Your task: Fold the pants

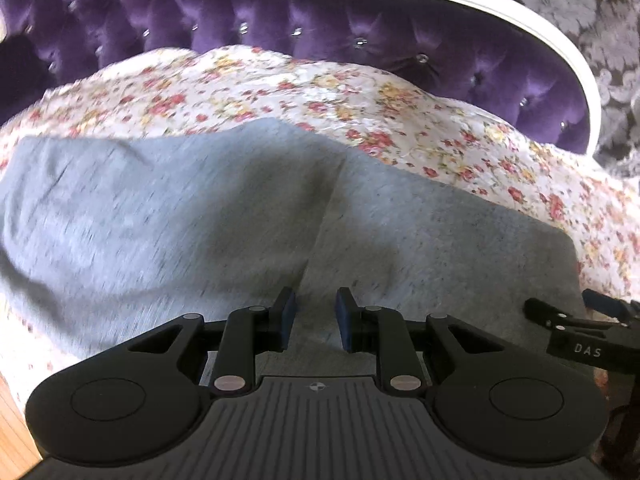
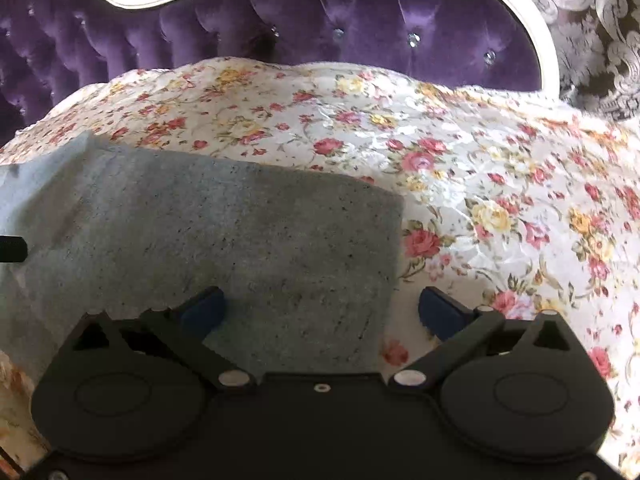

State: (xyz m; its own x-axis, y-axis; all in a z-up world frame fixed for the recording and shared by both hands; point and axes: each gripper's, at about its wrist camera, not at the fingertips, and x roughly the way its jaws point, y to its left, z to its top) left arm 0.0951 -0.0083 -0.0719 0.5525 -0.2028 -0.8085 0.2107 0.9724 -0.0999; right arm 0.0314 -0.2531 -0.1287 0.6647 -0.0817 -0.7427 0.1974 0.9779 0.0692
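Grey sweatpants (image 1: pixel 160 208) lie across a floral bedspread (image 1: pixel 280 88), with a crease running down toward my left gripper (image 1: pixel 316 312). Its blue pads stand only narrowly apart and grey cloth fills the gap, so it looks shut on a fold of the pants. In the right wrist view the pants (image 2: pixel 200 220) end in a straight edge at the right. My right gripper (image 2: pixel 322 308) is wide open above that end. Its left finger is over the cloth, its right finger over the bedspread (image 2: pixel 480 160), and nothing is pinched. The right gripper (image 1: pixel 560 316) also shows at the left view's right edge.
A purple tufted headboard (image 2: pixel 280 20) with a white frame (image 1: pixel 560 40) rises behind the bed. Patterned wallpaper (image 2: pixel 600 20) is beyond it. A strip of wooden floor (image 1: pixel 8 420) shows at the bed's near left edge.
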